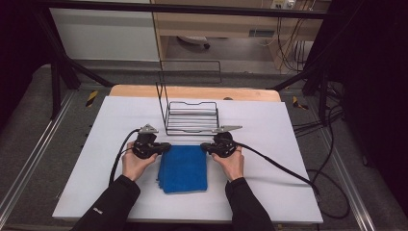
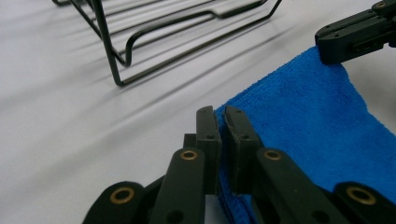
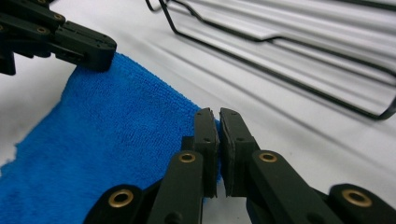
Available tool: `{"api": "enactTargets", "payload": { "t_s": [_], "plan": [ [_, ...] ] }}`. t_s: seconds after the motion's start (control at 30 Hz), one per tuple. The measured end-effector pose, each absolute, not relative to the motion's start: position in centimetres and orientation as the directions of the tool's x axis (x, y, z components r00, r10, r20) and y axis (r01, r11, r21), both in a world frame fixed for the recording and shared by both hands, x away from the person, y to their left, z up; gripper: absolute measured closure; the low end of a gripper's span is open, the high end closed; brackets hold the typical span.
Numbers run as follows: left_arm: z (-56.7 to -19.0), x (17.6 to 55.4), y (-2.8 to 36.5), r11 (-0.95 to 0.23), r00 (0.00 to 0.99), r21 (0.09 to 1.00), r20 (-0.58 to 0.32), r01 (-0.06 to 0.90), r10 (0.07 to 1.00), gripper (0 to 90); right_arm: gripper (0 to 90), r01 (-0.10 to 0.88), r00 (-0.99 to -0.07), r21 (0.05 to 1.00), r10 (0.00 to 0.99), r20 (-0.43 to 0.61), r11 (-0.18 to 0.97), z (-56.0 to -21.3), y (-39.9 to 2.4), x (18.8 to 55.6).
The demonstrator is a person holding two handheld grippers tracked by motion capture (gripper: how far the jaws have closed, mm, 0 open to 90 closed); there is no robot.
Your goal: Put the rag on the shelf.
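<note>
High view is showing a folded blue cloth [image 1: 183, 168] lying on the white table [image 1: 269, 192], just in front of the wire rack [image 1: 191, 118]. Left gripper [image 2: 220, 122] and right gripper [image 3: 215, 126] are each pinching a far corner, jaws nearly together on the terry. Being light, soft and limp, it will likely sag and unfold when lifted, so both corners need holding.

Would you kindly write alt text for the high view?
Two hands hold the left gripper and right gripper, each shut on a far corner of a folded blue towel on a white table. A black wire rack stands just beyond.
</note>
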State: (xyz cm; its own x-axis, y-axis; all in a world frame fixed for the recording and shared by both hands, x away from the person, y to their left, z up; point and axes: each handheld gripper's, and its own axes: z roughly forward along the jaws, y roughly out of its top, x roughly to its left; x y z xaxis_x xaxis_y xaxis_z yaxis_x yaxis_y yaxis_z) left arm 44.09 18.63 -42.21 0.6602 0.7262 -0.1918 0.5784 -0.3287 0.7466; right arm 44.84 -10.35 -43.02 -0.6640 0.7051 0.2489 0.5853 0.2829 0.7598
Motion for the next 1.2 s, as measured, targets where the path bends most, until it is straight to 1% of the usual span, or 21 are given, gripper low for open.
{"api": "enactTargets", "payload": {
  "t_s": [0.67, 0.77, 0.93, 1.13, 1.2],
  "plan": [
    [-39.1, 40.9, 18.6, -0.29, 0.692, 0.836, -0.141, 0.466, 0.708, 84.8, 86.9, 0.47, -0.714, 0.851, 0.667, 0.211, 0.234, -39.3, -11.7, 41.9],
    [-38.7, 40.5, 18.7, -0.286, 0.688, 0.848, -0.121, 0.447, 0.716, 84.8, 86.9, 0.44, -0.725, 0.864, 0.664, 0.181, 0.245, -38.6, -11.6, 41.6],
    [-37.7, 39.9, 18.9, -0.259, 0.691, 0.87, -0.12, 0.419, 0.713, 84.8, 86.9, 0.398, -0.733, 0.887, 0.662, 0.153, 0.235, -37.3, -11.5, 40.9],
    [-36.4, 39.1, 18.8, -0.235, 0.691, 0.894, -0.106, 0.38, 0.715, 84.8, 87.0, 0.334, -0.742, 0.911, 0.663, 0.095, 0.243, -35.6, -11.7, 40.2],
    [-36.1, 38.9, 18.8, -0.226, 0.691, 0.9, -0.106, 0.372, 0.715, 84.8, 87.0, 0.329, -0.743, 0.913, 0.662, 0.094, 0.24, -35.4, -11.8, 40.1]
  ]
}}
